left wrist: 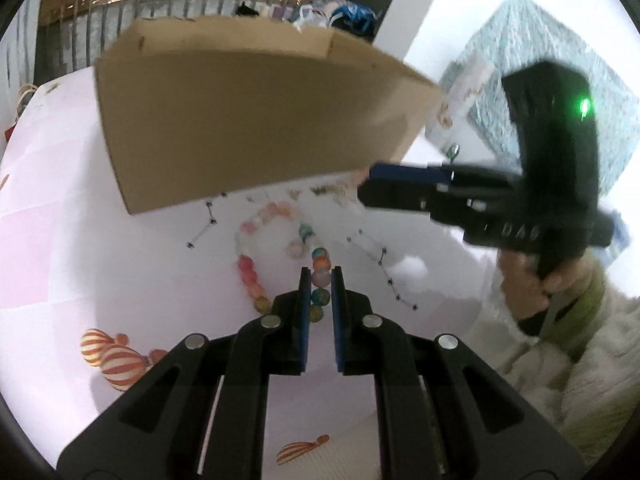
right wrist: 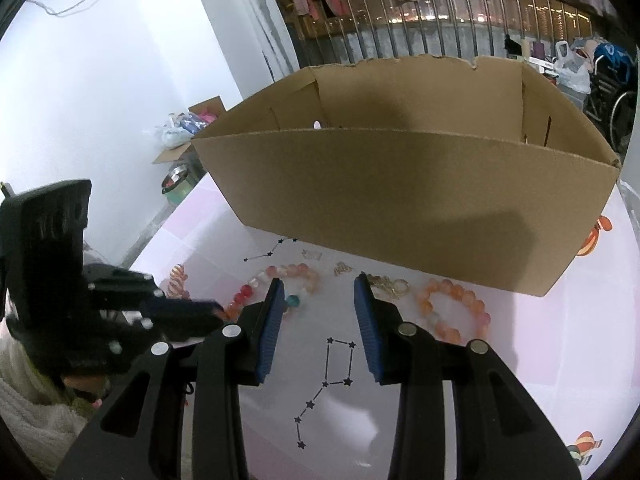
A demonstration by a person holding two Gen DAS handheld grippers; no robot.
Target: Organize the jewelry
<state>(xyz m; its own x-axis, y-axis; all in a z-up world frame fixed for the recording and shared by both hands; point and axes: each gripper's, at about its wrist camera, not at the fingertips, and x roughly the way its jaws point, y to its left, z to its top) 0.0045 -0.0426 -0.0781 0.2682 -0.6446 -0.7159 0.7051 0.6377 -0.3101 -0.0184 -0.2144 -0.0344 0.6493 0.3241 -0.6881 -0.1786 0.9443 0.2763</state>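
A: Nearest the lens, the left gripper [left wrist: 321,276], black with blue pads, is clamped on a multicoloured bead bracelet [left wrist: 320,280] on the pale printed table [left wrist: 60,260].

B: And the open brown cardboard box [right wrist: 400,200]?

A: Standing just behind the jewelry. The right gripper [right wrist: 320,288] hovers with jaws apart, empty, an orange bead bracelet [right wrist: 460,312] beside it.

**Both Grippers Angled Down, Left Nearly Closed**

The left gripper [left wrist: 321,276] pointed downward, its blue-padded jaws drawn close with only a narrow gap between them. The right gripper [right wrist: 319,284] tilted down too, jaws parted partway with nothing between them. A hand [left wrist: 532,284] in a pale fleecy sleeve gripped its handle.
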